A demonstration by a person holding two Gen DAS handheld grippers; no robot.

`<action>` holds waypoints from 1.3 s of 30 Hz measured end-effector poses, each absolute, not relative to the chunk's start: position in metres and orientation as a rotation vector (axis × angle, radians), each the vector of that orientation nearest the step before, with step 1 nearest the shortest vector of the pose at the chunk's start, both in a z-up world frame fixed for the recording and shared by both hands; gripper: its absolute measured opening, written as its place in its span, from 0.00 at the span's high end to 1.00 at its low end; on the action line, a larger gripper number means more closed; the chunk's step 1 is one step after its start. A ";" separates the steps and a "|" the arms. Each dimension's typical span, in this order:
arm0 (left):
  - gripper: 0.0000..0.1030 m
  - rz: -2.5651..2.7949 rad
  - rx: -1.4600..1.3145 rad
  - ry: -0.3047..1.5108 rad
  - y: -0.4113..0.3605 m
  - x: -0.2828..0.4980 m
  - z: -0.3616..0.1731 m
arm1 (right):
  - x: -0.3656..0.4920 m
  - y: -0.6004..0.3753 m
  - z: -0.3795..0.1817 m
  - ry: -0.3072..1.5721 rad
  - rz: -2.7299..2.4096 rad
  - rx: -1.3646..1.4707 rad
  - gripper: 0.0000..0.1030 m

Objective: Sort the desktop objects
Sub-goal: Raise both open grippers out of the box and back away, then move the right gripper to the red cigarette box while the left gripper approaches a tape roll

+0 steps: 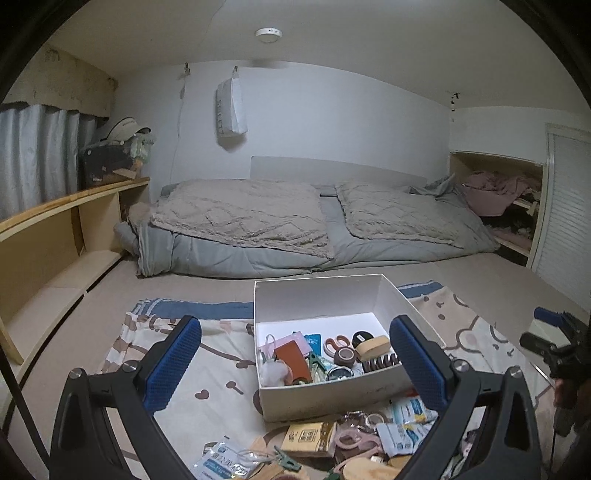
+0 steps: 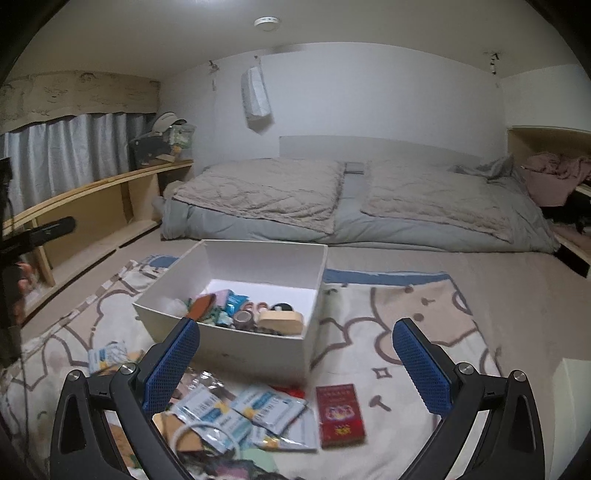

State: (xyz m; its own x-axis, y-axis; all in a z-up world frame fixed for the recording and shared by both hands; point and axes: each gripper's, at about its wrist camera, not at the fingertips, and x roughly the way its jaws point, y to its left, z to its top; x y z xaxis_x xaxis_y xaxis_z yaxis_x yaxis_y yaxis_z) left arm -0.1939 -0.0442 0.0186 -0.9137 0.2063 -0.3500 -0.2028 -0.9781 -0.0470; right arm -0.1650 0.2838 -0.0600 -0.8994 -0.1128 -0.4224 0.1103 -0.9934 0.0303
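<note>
Both grippers, left gripper and right gripper, hanging spread, empty; white box hiding contents partly; packets blurring.

A bed with two beige quilts over grey bedding fills the middle of the frame, below a white bag hanging on the wall. At left, grey curtains hang behind a wooden shelf. A round ceiling lamp sits top centre.
</note>
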 end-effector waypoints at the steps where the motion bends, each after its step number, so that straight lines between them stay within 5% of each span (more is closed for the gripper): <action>1: 0.00 2.885 -0.523 -0.009 -0.045 -0.191 0.017 | -0.164 0.286 -0.062 -0.003 -2.966 0.657 0.00; 17: 0.00 2.930 -0.685 0.072 -0.101 -0.174 -0.052 | -0.160 0.296 -0.115 0.064 -2.958 0.793 0.00; 39: 0.00 2.820 -0.910 0.092 -0.129 -0.181 -0.122 | -0.183 0.316 -0.164 -0.081 -2.981 1.048 0.00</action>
